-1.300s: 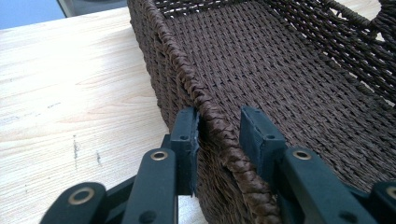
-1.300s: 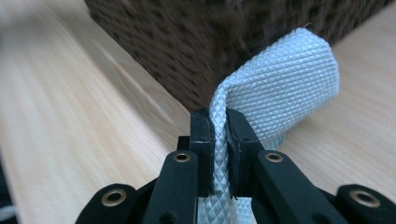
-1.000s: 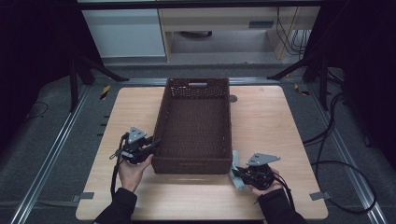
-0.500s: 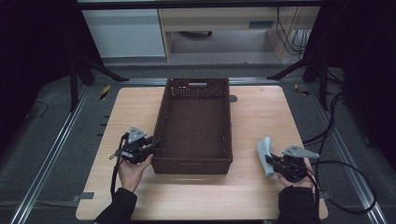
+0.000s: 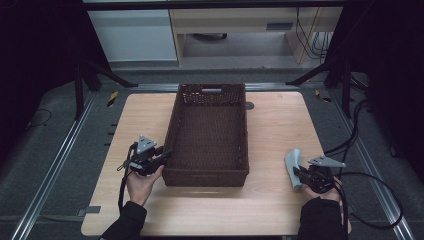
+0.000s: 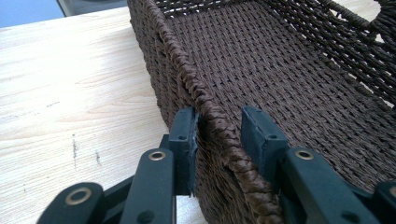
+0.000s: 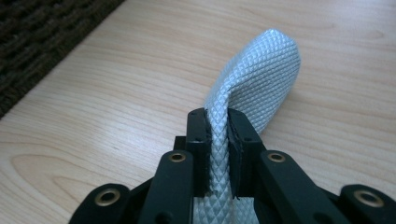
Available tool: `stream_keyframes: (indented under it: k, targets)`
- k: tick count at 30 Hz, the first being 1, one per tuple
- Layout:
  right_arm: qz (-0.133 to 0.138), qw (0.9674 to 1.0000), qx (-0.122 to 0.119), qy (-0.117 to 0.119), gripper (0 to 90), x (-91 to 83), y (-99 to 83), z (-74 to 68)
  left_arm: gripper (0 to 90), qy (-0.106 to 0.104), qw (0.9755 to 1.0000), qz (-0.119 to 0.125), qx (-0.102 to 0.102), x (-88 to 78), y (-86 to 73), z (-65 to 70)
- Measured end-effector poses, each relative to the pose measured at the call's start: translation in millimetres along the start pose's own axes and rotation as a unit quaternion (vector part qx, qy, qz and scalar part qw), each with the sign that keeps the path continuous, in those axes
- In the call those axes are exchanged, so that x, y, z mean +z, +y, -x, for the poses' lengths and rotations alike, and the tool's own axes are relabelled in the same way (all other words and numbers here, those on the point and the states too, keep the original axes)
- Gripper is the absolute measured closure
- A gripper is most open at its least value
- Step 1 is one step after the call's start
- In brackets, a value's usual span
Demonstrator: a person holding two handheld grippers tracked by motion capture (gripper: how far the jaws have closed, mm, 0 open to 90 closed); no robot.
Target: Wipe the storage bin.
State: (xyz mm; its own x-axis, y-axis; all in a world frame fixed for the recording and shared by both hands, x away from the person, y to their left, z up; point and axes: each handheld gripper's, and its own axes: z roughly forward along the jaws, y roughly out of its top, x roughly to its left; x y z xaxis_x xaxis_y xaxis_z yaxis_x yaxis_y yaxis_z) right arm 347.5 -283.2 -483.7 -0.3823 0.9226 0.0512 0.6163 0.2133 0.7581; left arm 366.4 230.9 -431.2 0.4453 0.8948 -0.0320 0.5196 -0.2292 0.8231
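Woven brown basket [image 5: 210, 135], rectangular with a braided rim, stands mid-table [image 5: 270, 125] and lies between the two hands. The left claw [image 5: 165, 154] straddles the rim at the near left corner, one pad outside, one inside; whether the inner pad presses cannot be told. The right claw [image 5: 296, 171], right of the basket and apart from it, is clenched on a pale grey cloth [image 5: 293, 161], diamond-textured, arching forward; its jaws have just been easing apart. The cloth's lower end is hidden behind the jaws.
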Motion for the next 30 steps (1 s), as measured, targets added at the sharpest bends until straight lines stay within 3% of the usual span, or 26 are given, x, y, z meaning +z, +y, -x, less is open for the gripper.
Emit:
stream_keyframes:
  k: [5,18,23,30]
  targets:
    - [-0.003,0.9999,0.009,-0.008,75.1,-0.1,-0.2,1.0,65.9,-0.001,1.0,-0.001,0.001,0.0,0.1,0.0]
    - [0.049,0.9985,0.012,-0.022,62.3,-11.7,10.4,-1.6,68.2,-0.006,1.0,-0.002,0.002,0.0,0.1,-0.2]
    - [0.075,0.997,0.015,-0.014,60.3,-17.7,21.6,-6.5,68.7,-0.007,1.0,-0.002,0.001,0.0,0.1,-0.2]
    - [0.103,0.9946,0.003,0.012,60.1,-20.7,40.1,-24.7,68.9,-0.01,0.9999,-0.003,0.0,0.2,0.2,0.1]
